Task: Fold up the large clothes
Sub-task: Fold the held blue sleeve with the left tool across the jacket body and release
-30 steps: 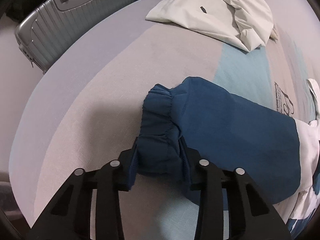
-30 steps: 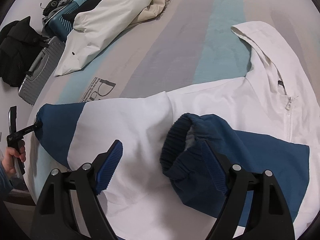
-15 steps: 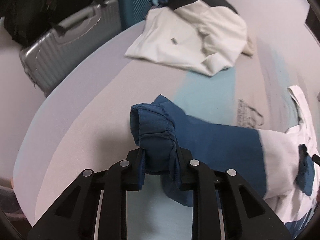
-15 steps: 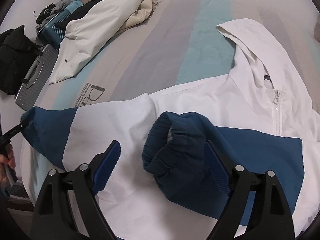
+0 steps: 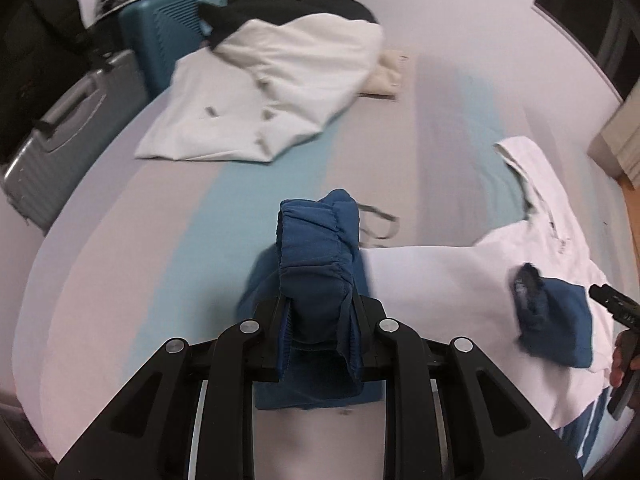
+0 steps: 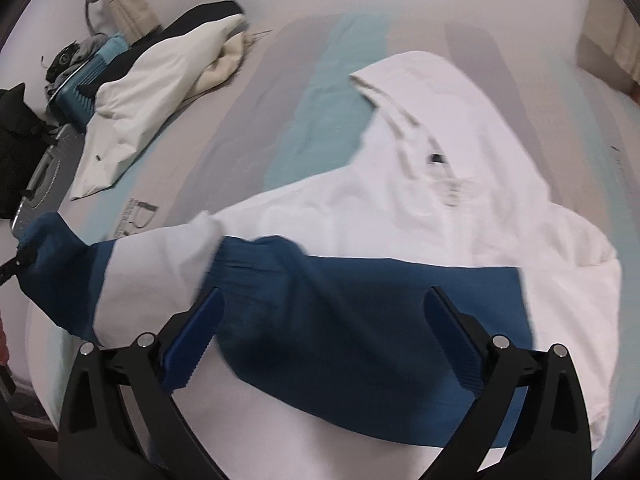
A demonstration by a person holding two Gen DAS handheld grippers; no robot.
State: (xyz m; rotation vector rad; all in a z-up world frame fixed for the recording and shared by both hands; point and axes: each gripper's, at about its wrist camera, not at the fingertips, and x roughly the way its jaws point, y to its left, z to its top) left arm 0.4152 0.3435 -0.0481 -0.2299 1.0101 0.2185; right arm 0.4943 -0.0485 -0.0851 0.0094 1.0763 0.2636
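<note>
Lifted blue cuff [image 5: 316,248], white jacket [image 6: 460,216] spread

A white hooded jacket [image 6: 460,216] with navy-blue lower sleeves lay spread front-up on the bed, its hood [image 6: 404,80] flattened toward the far side and a zipper line running down the chest. One blue sleeve [image 6: 360,312] was folded across the body, its ribbed cuff [image 6: 236,256] lying near the opposite shoulder. The other sleeve stretched out sideways, its gathered blue cuff [image 5: 316,256] raised off the bedding and bunched upright, the white upper part [image 5: 420,268] trailing back to the body.
</note>
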